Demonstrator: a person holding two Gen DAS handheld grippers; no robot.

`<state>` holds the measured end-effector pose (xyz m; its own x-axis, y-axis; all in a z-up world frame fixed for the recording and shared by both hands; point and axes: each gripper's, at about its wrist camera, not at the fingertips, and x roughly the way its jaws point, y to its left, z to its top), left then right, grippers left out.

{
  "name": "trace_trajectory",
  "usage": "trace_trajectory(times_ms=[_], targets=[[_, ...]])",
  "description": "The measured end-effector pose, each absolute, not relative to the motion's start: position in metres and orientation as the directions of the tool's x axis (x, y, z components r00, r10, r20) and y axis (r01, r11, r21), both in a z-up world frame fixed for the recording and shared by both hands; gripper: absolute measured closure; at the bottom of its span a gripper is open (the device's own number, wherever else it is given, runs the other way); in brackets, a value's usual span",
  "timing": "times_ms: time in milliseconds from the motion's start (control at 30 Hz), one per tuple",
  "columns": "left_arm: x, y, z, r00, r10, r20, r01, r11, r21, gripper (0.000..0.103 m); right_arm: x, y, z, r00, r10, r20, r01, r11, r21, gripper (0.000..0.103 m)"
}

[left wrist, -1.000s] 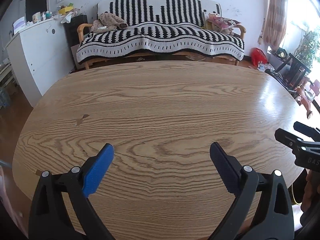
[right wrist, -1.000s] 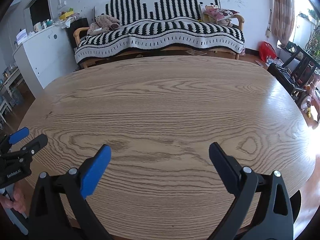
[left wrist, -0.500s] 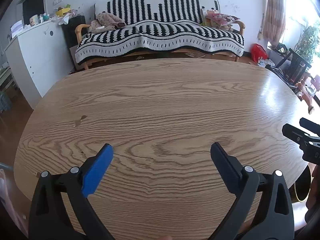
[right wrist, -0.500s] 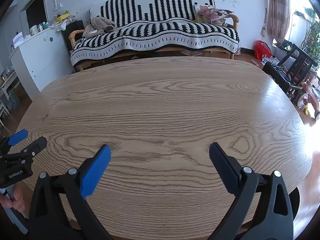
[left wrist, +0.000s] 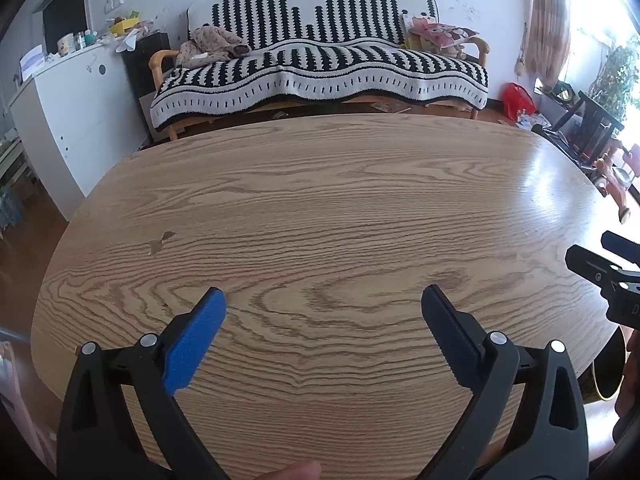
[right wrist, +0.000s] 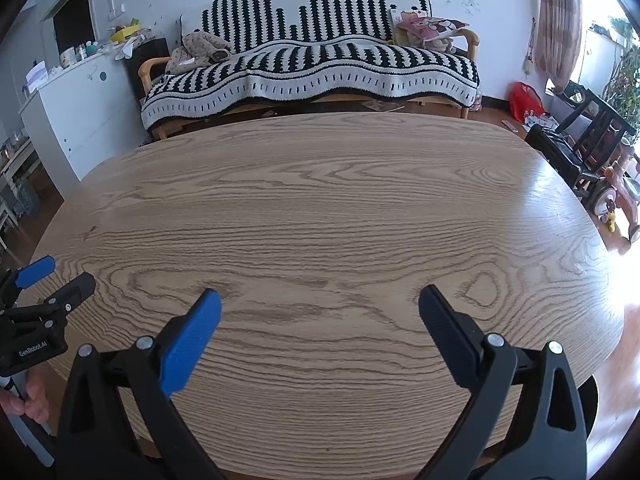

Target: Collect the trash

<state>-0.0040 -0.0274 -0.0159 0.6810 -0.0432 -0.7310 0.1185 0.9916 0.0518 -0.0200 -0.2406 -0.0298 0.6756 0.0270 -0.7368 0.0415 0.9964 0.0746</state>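
My left gripper (left wrist: 322, 298) is open and empty above the near edge of a bare oval wooden table (left wrist: 340, 200). My right gripper (right wrist: 318, 298) is open and empty above the same near edge. Each gripper shows at the side of the other's view: the right one (left wrist: 600, 264) at the right edge, the left one (right wrist: 52, 280) at the left edge. No trash lies on the table top; only a small chipped mark (left wrist: 160, 240) shows at its left. Small scraps lie on the floor under the sofa (right wrist: 376, 106).
A sofa with a black-and-white striped blanket (left wrist: 320, 68) stands behind the table. A white cabinet (left wrist: 76, 112) is at the left. A red bag (right wrist: 524, 100), dark chairs (right wrist: 588, 148) and a toy tricycle (right wrist: 620, 196) stand at the right.
Both grippers have drawn back and risen slightly; the table looks a little farther. Both stay open and empty.
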Motion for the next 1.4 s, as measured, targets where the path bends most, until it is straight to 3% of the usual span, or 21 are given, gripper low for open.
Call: trace_trajectory(times_ms=[1400], targets=[[-0.008, -0.038, -0.016, 0.675, -0.027, -0.738, 0.14, 0.986, 0.092, 0.007, -0.021, -0.244, -0.031, 0.678, 0.019, -0.735, 0.053, 0.996, 0.075, 0.007]])
